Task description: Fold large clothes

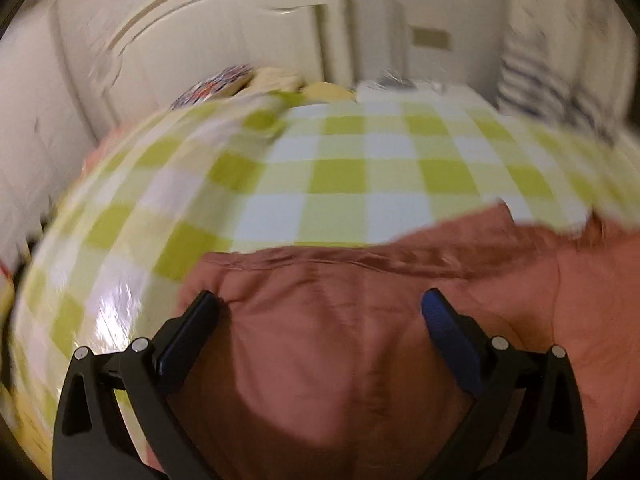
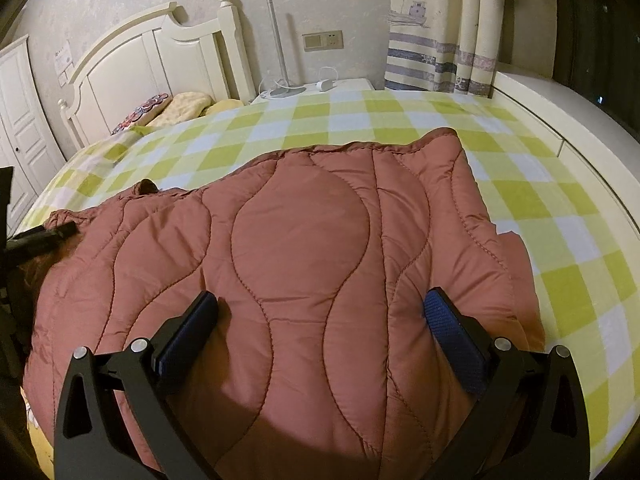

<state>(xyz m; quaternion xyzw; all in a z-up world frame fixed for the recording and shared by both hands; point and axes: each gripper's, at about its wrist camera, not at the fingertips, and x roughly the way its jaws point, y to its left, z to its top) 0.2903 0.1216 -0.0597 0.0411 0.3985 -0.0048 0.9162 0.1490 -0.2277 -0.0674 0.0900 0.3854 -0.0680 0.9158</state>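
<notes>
A rust-red quilted jacket [image 2: 304,240] lies spread on a bed with a green-and-white checked sheet [image 2: 520,196]. My right gripper [image 2: 320,312] hovers over the jacket's near part, open, with nothing between its fingers. In the blurred left wrist view, the same red jacket [image 1: 340,320] fills the lower frame and my left gripper [image 1: 320,312] is open above it, near its left edge. The left gripper's black tip [image 2: 44,234] also shows at the jacket's left edge in the right wrist view.
A cream headboard [image 2: 160,52] and pillows [image 2: 184,106] stand at the bed's far left. A white nightstand [image 2: 320,88] with a lamp sits behind the bed. Striped curtains [image 2: 440,40] hang at the back right, beside a cream ledge [image 2: 560,112]. A white wardrobe [image 2: 20,128] stands left.
</notes>
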